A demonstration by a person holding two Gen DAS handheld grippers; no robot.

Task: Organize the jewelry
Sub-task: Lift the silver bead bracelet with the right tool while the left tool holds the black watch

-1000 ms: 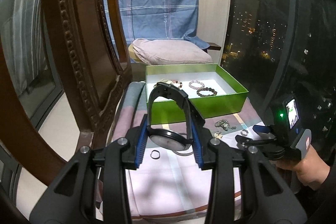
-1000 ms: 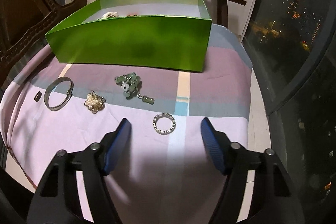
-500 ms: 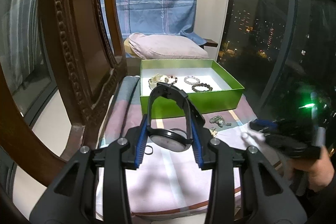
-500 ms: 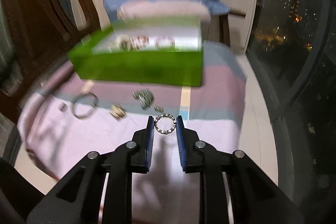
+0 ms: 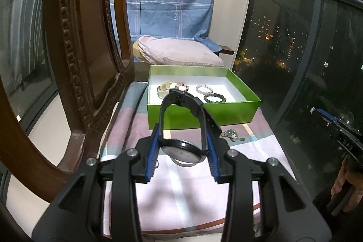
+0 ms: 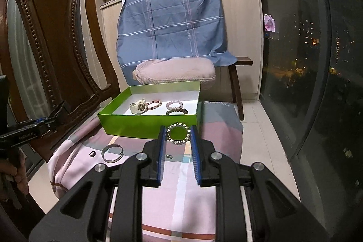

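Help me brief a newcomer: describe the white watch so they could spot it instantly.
Find the green box on the pink cloth. Inside, four items lie on its white floor; the white watch is the one nearest the wooden chair. Its neighbours are all bead bracelets; it alone has a solid strap and a round dial.

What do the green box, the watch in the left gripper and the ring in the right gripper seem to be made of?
Green box: probably glossy card; thin flat walls, white inside.
Black watch: matte strap, likely rubber or plastic; glass-like face.
Beaded ring: probably metal; small shiny silvery beads catch light.
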